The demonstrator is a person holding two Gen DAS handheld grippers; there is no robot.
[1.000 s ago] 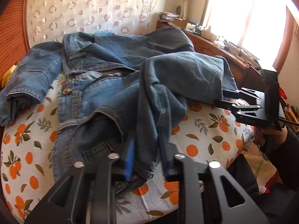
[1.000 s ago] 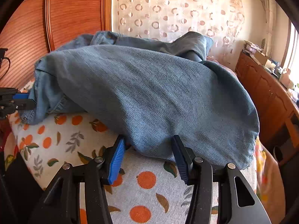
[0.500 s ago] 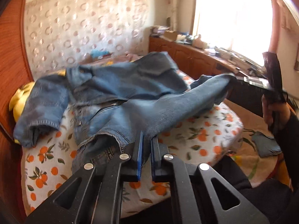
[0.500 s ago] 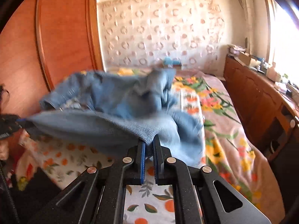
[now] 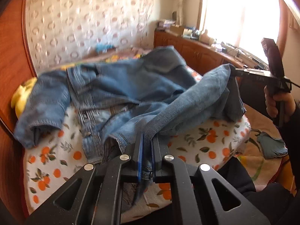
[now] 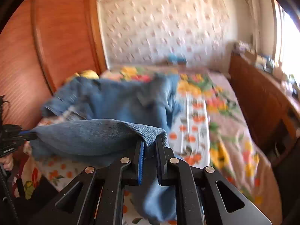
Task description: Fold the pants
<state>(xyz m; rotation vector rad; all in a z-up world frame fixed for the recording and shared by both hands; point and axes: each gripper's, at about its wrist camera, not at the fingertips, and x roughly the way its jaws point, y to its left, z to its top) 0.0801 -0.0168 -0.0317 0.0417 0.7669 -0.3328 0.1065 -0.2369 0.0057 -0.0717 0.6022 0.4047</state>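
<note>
The blue denim pants (image 5: 131, 86) are spread over a white sheet printed with oranges (image 5: 202, 140) on the bed, 1 leg lifted and stretched between the 2 grippers. The left gripper (image 5: 146, 146) is clamped on denim near the hem. The right gripper (image 6: 150, 146) has denim pinched between its pads, its jaws easing apart slightly. A yellow pillow (image 5: 22, 97) lies beside the wooden headboard (image 6: 65, 37), and a cluttered wooden cabinet (image 5: 196, 54) stands under the window.

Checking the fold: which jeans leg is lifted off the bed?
The paler leg, stretched between both grippers. The darker leg lies on the orange-print sheet by the headboard.
</note>
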